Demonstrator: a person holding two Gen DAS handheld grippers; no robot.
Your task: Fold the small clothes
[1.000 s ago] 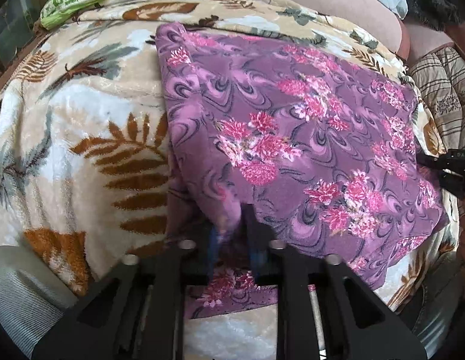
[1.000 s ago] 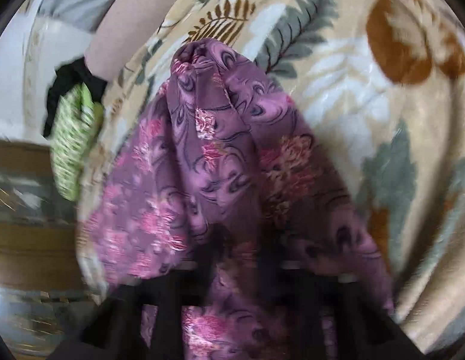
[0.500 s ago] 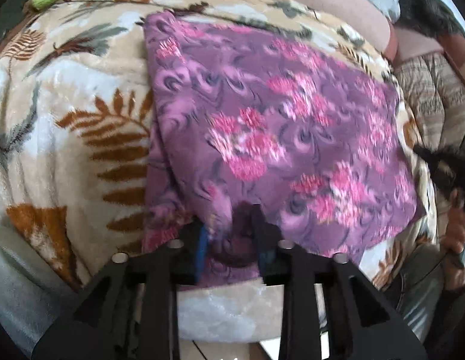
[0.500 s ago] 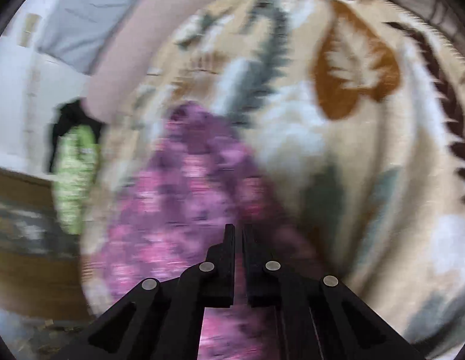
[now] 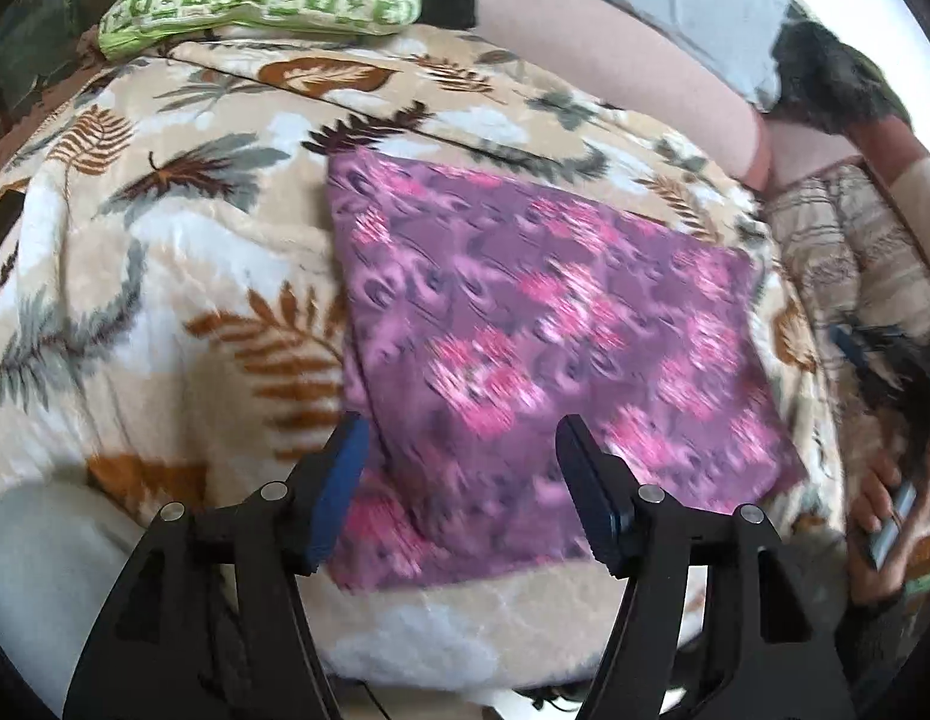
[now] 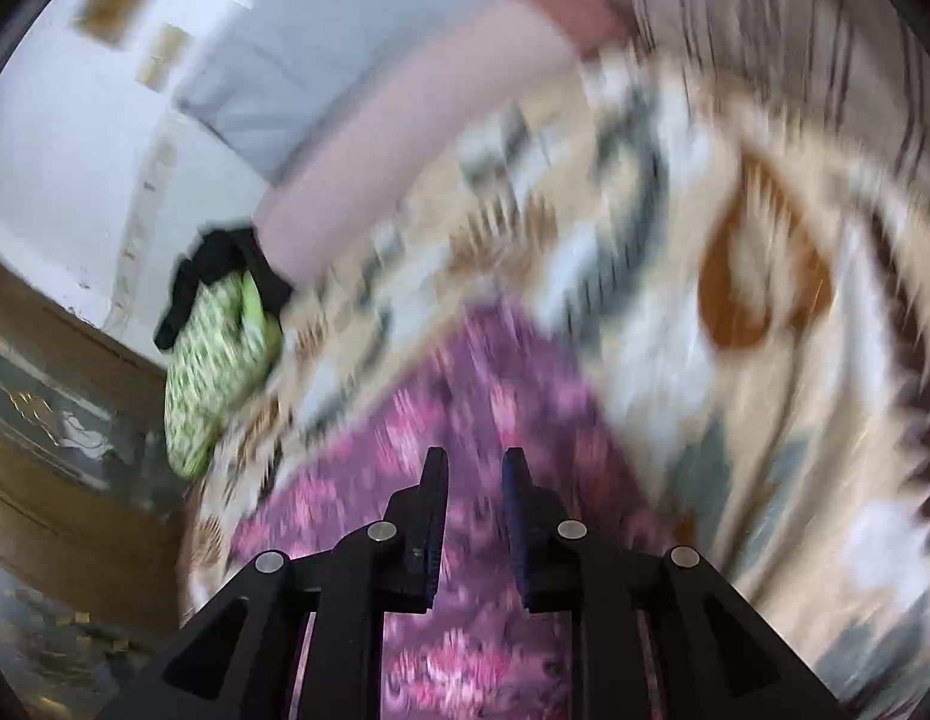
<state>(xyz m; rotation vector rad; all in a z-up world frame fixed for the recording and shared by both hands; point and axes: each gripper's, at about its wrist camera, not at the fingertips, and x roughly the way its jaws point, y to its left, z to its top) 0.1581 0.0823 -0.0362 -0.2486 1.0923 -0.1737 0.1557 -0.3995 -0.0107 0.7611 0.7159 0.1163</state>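
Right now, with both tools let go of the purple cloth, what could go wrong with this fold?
The purple floral cloth lies on a plush leaf blanket, so the fold may spring open or creep. A lower layer sticks out unevenly at the near edge, so the next fold could go crooked. The left tool, jaws just opened, hangs close above it and might snag it.

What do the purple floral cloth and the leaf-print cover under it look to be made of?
Purple floral cloth: seemingly a thin, smooth printed fabric with a matte look; it lies flat with crisp folded edges. Leaf-print cover: likely a plush fleece blanket; its surface looks fuzzy and soft, with a faint sheen on the pale patches. Blur leaves the weave unclear.
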